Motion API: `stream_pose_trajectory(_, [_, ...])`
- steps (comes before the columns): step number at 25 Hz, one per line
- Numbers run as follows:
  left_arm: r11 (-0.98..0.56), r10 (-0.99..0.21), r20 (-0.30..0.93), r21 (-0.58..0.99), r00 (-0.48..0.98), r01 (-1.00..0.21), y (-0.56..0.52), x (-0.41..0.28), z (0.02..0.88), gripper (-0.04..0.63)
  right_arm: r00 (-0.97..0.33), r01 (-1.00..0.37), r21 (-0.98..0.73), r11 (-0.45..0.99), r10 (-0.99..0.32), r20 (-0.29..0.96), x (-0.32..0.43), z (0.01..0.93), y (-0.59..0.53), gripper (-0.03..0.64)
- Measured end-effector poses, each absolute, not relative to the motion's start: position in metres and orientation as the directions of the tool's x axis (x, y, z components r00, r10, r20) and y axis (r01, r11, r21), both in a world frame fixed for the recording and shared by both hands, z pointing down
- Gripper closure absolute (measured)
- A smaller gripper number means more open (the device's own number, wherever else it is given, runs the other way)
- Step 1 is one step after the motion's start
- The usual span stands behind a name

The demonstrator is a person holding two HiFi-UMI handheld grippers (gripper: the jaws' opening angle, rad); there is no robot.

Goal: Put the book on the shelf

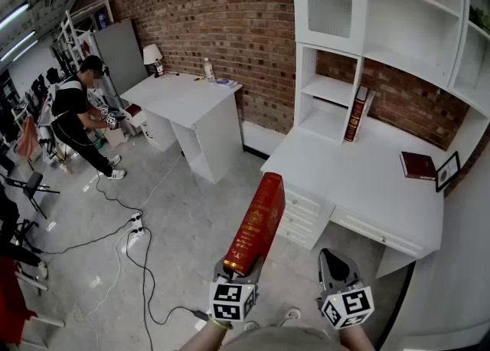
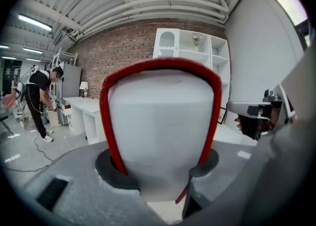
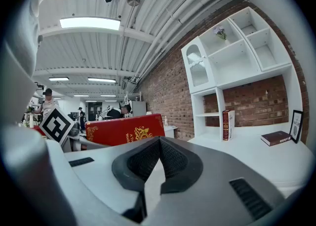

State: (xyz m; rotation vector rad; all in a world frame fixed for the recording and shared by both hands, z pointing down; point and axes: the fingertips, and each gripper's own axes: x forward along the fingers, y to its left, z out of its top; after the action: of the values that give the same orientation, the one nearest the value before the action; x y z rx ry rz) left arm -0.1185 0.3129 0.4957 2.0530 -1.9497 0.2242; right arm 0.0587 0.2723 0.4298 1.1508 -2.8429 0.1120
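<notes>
A thick red book with gold print (image 1: pixel 256 223) sticks out forward from my left gripper (image 1: pixel 243 265), which is shut on its near end at the bottom of the head view. In the left gripper view the book's white page edge and red cover (image 2: pixel 160 121) fill the middle, clamped between the jaws. To its right my right gripper (image 1: pixel 337 267) is shut and holds nothing; its pads meet (image 3: pixel 157 156). Ahead stands the white shelf unit (image 1: pixel 331 90) on a white desk (image 1: pixel 360 185). The book (image 3: pixel 123 130) also shows in the right gripper view.
An upright red book (image 1: pixel 355 114) leans in the lower shelf bay. On the desk lie a dark red book (image 1: pixel 418 165) and a picture frame (image 1: pixel 448 171). A second white desk (image 1: pixel 184 100) stands at the left, with a bent-over person (image 1: pixel 76 119) beyond. Cables (image 1: pixel 138 242) cross the floor.
</notes>
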Motion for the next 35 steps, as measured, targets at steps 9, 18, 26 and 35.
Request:
stream_pose_trajectory(9, [-0.021,-0.949,0.307,0.144,0.065,-0.989,0.314,-0.113,0.487,0.359,-0.722,-0.690,-0.043,0.723,-0.682,0.114,0.065,0.432,0.273,0.611])
stream_pose_trajectory(18, [-0.011,-0.954,0.295,0.150,0.055,-0.989,0.294,-0.101,0.486,0.359,-0.759,-0.649,-0.073,0.757,-0.639,0.120,0.074,0.436,0.258,0.611])
stream_pose_trajectory(26, [0.003,-0.956,0.291,0.151,0.041,-0.989,0.272,-0.091,0.488,0.359,-0.763,-0.644,-0.062,0.762,-0.636,0.113,0.086,0.436,0.236,0.611])
stream_pose_trajectory(35, [0.020,-0.961,0.274,0.159,0.025,-0.987,0.246,-0.073,0.487,0.360,-0.772,-0.634,-0.047,0.772,-0.629,0.096,0.103,0.435,0.212,0.611])
